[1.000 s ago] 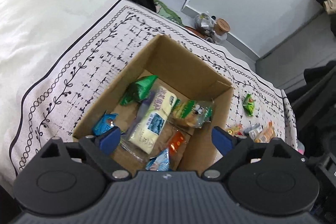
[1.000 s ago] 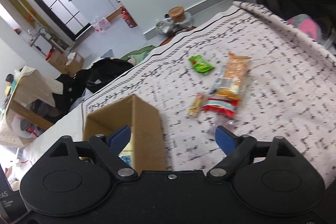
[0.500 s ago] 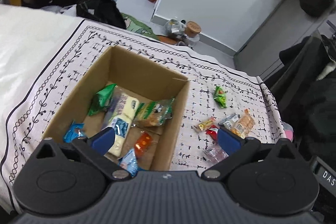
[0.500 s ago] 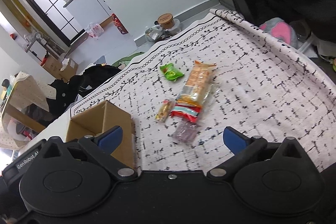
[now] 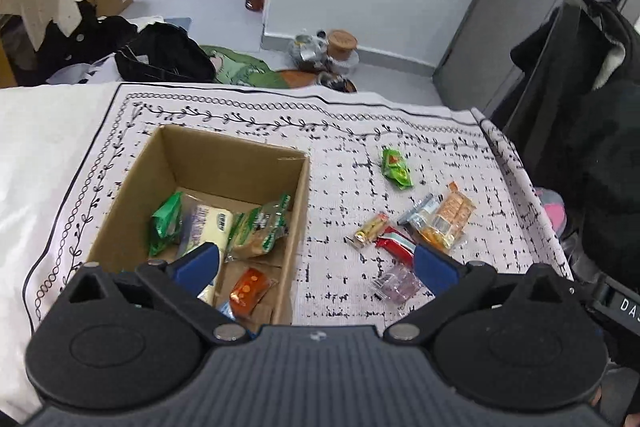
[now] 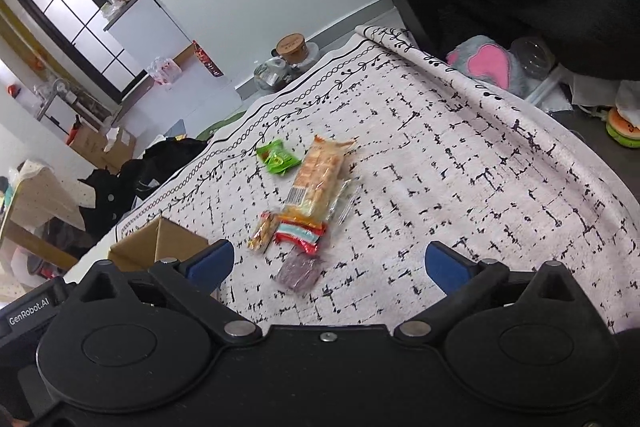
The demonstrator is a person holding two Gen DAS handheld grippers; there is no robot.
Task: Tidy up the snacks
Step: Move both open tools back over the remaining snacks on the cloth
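Box sits on the patterned cloth, already part-filled with wrapped snacks. Loose snacks lie on the cloth just right of it, in a cluster: cracker pack, red packet, small gold bar, clear purple wrapper. Green packet lies a little apart, farther out.

Left gripper — jaws spread wide, nothing between them, held above the box's right wall. Right gripper — likewise released and empty, aimed at the cluster, purple wrapper nearest the gap.

Handling, by judgement: all light, crinkly film packs, slick and soft. Cracker pack likely brittle inside, so pinch across its narrow width near the middle, gently. Small packets better taken by a crimped end seam or across the body; the purple wrapper looks thin and flat, hard to get under. Red packet touches the cracker pack and the gold bar, so a grab there may drag neighbours.

Against a second ago: left view then looked straight down into the box; now it has swung right and back, box and loose snacks both in frame. Right view has turned toward the cluster, box reduced to a corner at lower left. Snacks unmoved; jaws open throughout.
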